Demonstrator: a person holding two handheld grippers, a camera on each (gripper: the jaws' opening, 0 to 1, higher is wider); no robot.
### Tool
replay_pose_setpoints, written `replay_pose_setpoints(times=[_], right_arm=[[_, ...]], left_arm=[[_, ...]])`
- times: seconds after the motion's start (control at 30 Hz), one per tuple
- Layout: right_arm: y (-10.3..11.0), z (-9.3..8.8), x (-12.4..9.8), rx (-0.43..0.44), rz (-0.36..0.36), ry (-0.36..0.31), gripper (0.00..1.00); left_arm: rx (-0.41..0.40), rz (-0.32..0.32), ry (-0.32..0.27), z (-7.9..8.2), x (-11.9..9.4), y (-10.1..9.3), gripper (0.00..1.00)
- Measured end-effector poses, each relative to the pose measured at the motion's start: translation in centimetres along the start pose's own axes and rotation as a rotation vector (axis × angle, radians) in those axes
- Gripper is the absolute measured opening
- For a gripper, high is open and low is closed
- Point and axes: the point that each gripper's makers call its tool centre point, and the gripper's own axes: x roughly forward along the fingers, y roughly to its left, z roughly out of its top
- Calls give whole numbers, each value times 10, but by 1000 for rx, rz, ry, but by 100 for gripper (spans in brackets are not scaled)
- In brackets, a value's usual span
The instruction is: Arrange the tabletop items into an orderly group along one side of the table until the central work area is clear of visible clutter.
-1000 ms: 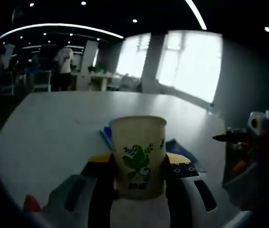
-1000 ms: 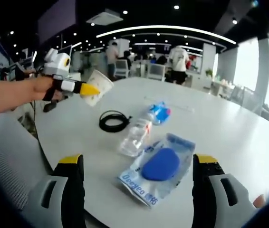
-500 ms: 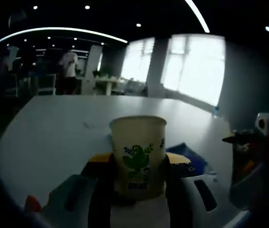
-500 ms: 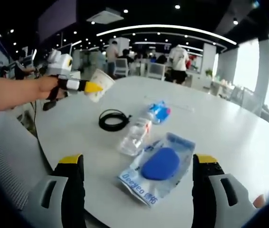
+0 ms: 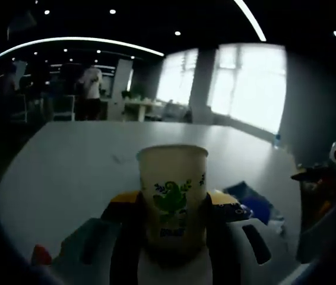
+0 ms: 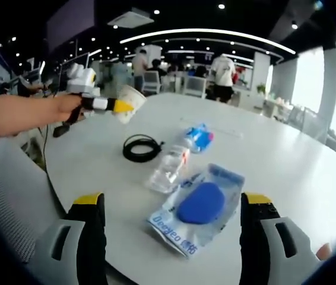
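In the left gripper view we see a paper cup [image 5: 173,199] printed with a green leaf design, standing upright between the two yellow-tipped jaws of the left gripper [image 5: 173,208]. The jaws press against both sides of the cup, so this gripper is clenched around it. Beyond the cup stretches a pale round table [image 5: 73,160], and a blue packet [image 5: 248,199] lies on it to the right of the cup. The room behind is dim, with bright windows and ceiling lights.

In the right gripper view we see the right gripper [image 6: 174,237] with its jaws spread wide apart and nothing between them. Just ahead of it on the white table [image 6: 287,166] lies a clear plastic packet holding a blue sponge-like pad [image 6: 199,205]. Touching the packet's far edge is a clear plastic bottle with a blue label [image 6: 177,160], lying on its side. Beside the bottle, to its left, is a coil of black cable [image 6: 142,148]. Farther left, a person's hand [image 6: 61,110] holds the left gripper [image 6: 123,107] above the table's edge, with the paper cup [image 6: 131,102] tilted in its jaws. People stand among desks in the background.
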Motion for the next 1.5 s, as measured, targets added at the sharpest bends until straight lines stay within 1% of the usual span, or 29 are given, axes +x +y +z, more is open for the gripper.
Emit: replay_pose_setpoints(times=[0.4,0.7,0.93,1.17,1.4,1.5], right_arm=[[-2,-4,2,11,-4,15,94],[-2,-8,3,22,0,28,94],[2,-12,6,14,13,48,94],[3,-16,9,15,21,66,94],[5,-19,10,17,28,81,94],[5,-20,12,23,32,84,94]], left_arm=[[-16,14,-7,3,20,18,39],[-19,21,16,-4,40,34,39],[-16,21,26,-6,53,43,39],[-20,25,32,-10,60,43,39],[-26,32,34,-14,66,48,39],[-28,39,47,-20,69,51,39]])
